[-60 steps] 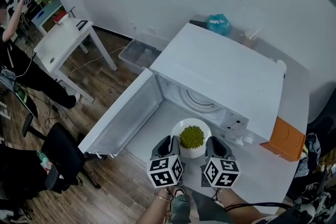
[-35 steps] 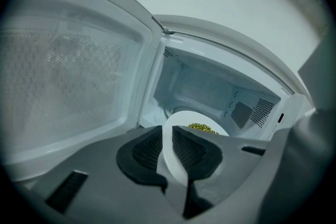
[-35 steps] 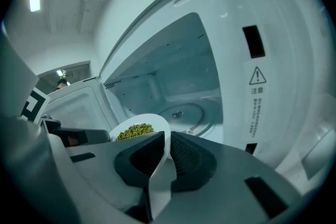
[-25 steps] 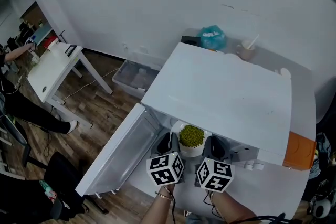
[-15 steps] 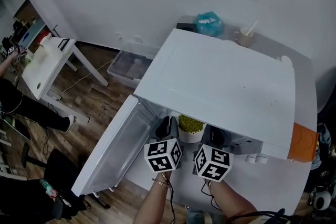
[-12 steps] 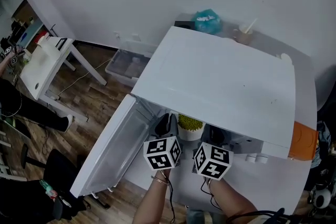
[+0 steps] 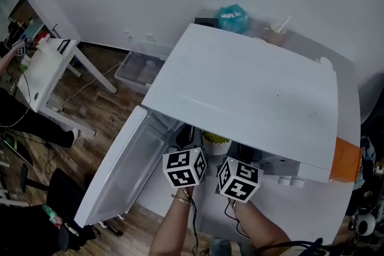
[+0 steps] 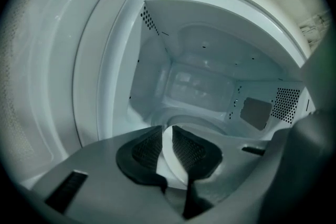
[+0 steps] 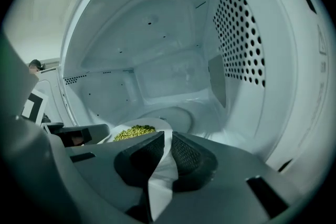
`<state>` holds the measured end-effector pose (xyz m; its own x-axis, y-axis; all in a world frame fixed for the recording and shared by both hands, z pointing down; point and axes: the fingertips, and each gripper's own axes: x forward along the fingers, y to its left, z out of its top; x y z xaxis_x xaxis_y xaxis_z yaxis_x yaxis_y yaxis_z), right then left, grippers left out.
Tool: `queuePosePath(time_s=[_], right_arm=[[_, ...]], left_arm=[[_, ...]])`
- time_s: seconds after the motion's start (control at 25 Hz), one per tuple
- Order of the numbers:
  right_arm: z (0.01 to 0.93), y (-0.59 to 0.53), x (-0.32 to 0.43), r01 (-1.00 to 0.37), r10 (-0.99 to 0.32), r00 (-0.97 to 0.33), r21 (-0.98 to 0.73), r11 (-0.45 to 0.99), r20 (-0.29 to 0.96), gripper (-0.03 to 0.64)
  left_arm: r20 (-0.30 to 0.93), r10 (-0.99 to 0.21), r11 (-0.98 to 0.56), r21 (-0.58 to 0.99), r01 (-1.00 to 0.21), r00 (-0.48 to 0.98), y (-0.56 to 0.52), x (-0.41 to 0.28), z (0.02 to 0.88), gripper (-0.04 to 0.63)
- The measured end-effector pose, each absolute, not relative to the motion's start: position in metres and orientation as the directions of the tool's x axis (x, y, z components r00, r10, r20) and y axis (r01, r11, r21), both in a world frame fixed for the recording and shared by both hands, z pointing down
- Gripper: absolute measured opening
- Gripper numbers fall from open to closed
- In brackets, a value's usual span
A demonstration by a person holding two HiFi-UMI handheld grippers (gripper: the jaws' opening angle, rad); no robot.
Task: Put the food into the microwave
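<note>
A white bowl (image 7: 215, 144) heaped with green peas (image 9: 134, 131) hangs at the mouth of the white microwave (image 7: 252, 93), half hidden under its top. My left gripper (image 8: 167, 145) is shut on the bowl's left rim (image 8: 169, 157). On the other side my right gripper (image 9: 165, 150) is shut on the right rim (image 9: 164, 162). Both marker cubes, left (image 7: 184, 166) and right (image 7: 238, 178), show just outside the opening. Ahead lies the cavity with its round turntable (image 9: 170, 115).
The microwave door (image 7: 123, 168) swings open to the left, close beside my left gripper. The perforated right wall (image 9: 241, 44) of the cavity stands near my right gripper. An orange box (image 7: 346, 160) sits right of the microwave; a teal bag (image 7: 234, 17) and a cup (image 7: 275, 35) behind it.
Both grippers have carried the bowl forward from the front of the open microwave into its mouth, so the bowl is now partly under the top panel.
</note>
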<state>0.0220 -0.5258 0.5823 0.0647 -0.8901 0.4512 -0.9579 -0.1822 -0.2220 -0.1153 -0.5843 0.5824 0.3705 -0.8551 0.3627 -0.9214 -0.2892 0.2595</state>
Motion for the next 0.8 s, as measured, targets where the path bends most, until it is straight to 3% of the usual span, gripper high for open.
queuePosePath(time_s=[0.36,0.8], right_arm=[[0.564,-0.518,0.016,-0.981,-0.921,0.053,-0.153,-0.121,0.385,0.046],[0.555,-0.481,-0.002,-0.982,-0.911,-0.074,-0.189,-0.005,0.405,0.046]], left_arm=[[0.3,-0.915,-0.228,0.172,-0.958,0.271,-0.572,-0.125,0.561,0.063],[0.325,-0.913,-0.177,0.224,-0.958,0.245,-0.522,-0.147,0.556,0.063]])
